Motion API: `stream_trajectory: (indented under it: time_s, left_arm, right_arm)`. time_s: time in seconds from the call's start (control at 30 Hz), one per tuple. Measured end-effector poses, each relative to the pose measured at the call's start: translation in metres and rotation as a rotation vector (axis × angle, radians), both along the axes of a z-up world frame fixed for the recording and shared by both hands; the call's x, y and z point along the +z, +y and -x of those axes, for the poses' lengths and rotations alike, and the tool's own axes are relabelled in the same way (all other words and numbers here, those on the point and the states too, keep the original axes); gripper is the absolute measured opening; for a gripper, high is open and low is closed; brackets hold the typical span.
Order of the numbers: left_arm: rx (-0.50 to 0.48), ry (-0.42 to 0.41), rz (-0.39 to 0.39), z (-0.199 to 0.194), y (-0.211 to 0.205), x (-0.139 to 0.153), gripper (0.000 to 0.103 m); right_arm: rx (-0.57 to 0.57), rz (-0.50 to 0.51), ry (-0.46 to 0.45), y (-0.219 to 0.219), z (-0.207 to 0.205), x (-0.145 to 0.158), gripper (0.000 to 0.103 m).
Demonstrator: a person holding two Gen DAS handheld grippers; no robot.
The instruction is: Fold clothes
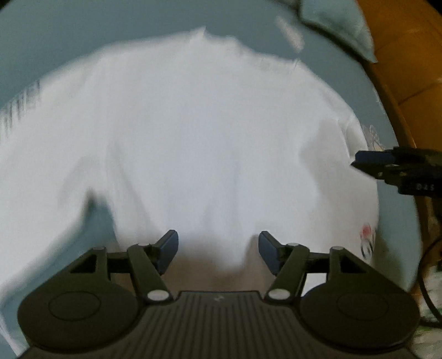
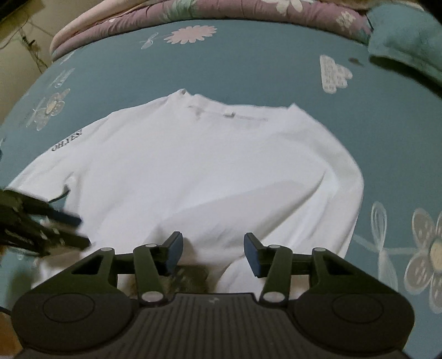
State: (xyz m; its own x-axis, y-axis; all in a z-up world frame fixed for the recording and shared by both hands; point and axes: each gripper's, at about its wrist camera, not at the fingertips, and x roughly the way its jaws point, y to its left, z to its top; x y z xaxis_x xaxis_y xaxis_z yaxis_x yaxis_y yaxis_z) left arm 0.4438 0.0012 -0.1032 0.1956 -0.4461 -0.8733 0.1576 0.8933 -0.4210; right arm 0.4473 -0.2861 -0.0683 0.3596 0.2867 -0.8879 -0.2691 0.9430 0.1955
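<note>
A white long-sleeved shirt (image 2: 199,171) lies flat on a teal bedsheet, collar at the far side, black lettering on its left sleeve (image 2: 67,142). Its right sleeve is folded across the body. In the left wrist view the shirt (image 1: 193,132) is blurred and fills the middle. My left gripper (image 1: 218,250) is open and empty just above the shirt's near hem; it also shows at the left edge of the right wrist view (image 2: 80,232). My right gripper (image 2: 212,252) is open and empty over the near hem; it shows at the right edge of the left wrist view (image 1: 356,161).
The teal bedsheet with flower prints (image 2: 276,60) covers the bed. A floral purple quilt (image 2: 221,11) lies along the far edge. A teal pillow (image 2: 408,41) sits at the far right. A wooden floor (image 1: 408,55) runs beside the bed.
</note>
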Motion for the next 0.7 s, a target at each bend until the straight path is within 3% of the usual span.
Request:
stream_trajectory:
  time_s: [0.1,0.27,0.43,0.5,0.7]
  left_arm:
    - [0.073,-0.083,0.006,0.008,0.017,0.019,0.065]
    - [0.328,-0.168,-0.017,-0.003,0.075,0.029,0.065]
    - [0.528,-0.160,-0.055,0.000,0.127,0.010,0.065]
    - [0.580,-0.126,-0.028,0.015,0.140,-0.001,0.065]
    - [0.618,-0.178,-0.135,0.034,0.195,0.022,0.064]
  right_arm:
    - [-0.028,-0.018,-0.004,-0.005,0.010,0.009,0.057]
    - [-0.062,-0.044,-0.002,-0.008,0.021,0.013,0.060]
    - [-0.038,-0.035,0.002,0.011,0.022,0.008,0.060]
    - [-0.026,-0.033,0.004,0.018,0.020,0.008,0.060]
    - [0.017,-0.003,-0.001,0.037,0.009,0.013,0.060]
